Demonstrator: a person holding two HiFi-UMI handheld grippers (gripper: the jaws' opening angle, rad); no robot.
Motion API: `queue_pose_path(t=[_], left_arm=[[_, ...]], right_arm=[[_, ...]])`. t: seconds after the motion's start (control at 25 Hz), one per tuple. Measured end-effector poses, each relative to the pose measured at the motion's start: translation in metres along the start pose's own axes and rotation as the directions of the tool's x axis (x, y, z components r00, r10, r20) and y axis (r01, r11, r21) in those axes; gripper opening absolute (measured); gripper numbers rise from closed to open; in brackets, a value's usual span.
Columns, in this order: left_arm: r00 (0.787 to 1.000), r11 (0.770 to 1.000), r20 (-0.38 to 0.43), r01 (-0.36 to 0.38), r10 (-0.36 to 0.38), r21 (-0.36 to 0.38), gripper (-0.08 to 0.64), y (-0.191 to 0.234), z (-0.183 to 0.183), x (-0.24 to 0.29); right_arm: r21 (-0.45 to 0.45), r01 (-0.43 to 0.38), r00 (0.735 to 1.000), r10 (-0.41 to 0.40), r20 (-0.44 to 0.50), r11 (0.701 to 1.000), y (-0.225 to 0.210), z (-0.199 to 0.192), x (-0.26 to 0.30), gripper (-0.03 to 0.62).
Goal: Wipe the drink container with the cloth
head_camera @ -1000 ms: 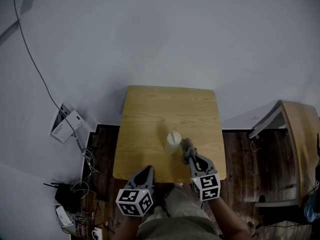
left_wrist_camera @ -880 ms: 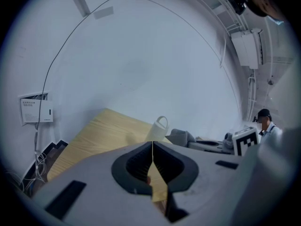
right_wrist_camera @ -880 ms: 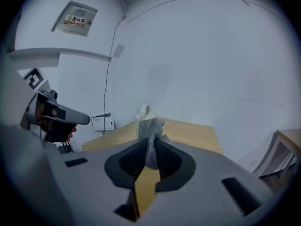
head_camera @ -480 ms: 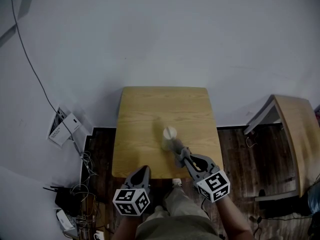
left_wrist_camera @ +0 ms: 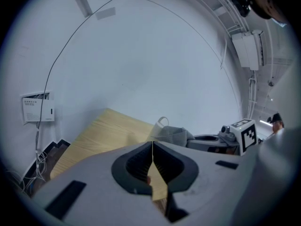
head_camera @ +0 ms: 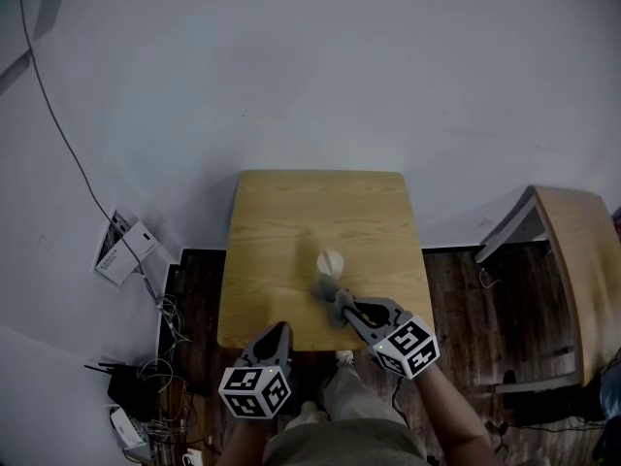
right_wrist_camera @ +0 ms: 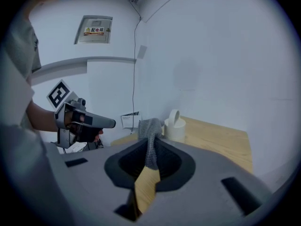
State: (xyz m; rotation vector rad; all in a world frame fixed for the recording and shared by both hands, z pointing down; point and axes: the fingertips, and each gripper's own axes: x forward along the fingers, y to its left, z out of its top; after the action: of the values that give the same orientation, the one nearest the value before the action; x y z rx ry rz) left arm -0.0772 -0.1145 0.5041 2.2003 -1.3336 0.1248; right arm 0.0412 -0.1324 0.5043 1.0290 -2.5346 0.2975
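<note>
A white drink container (head_camera: 330,263) with a raised flap on top stands near the middle of the wooden table (head_camera: 281,212). My right gripper (head_camera: 340,302) is shut on a grey cloth (head_camera: 324,292), which lies against the container's near side. In the right gripper view the cloth (right_wrist_camera: 150,134) sticks up from the shut jaws, just left of the container (right_wrist_camera: 177,126). My left gripper (head_camera: 276,336) hovers at the table's near edge, shut and empty (left_wrist_camera: 153,158). From there the cloth (left_wrist_camera: 175,134) hides most of the container (left_wrist_camera: 160,123).
The table stands against a white wall. A second wooden table (head_camera: 577,260) is at the right. Cables and a power box (head_camera: 126,250) lie on the dark floor at the left. The person's legs (head_camera: 340,425) are below the near edge.
My right gripper has swung the cloth from the container's right side round to its near side, and its marker cube moved left. The left gripper has stayed put.
</note>
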Motion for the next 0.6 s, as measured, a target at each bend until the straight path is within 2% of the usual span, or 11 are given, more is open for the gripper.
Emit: queue_pose_path(t=[0.28, 0.6], left_arm=[[1.0, 1.0, -0.001, -0.015, 0.015, -0.006, 0.003, 0.003, 0.005, 0.011], [0.999, 0.999, -0.014, -0.033, 0.032, -0.017, 0.003, 0.007, 0.005, 0.021]], right_arm=[[-0.006, -0.024, 0.999, 0.024, -0.041, 1.0, -0.015, -0.006, 0.018, 0.025], [-0.001, -0.01, 0.995, 0.01, -0.095, 1.0, -0.035, -0.022, 0.033, 0.025]])
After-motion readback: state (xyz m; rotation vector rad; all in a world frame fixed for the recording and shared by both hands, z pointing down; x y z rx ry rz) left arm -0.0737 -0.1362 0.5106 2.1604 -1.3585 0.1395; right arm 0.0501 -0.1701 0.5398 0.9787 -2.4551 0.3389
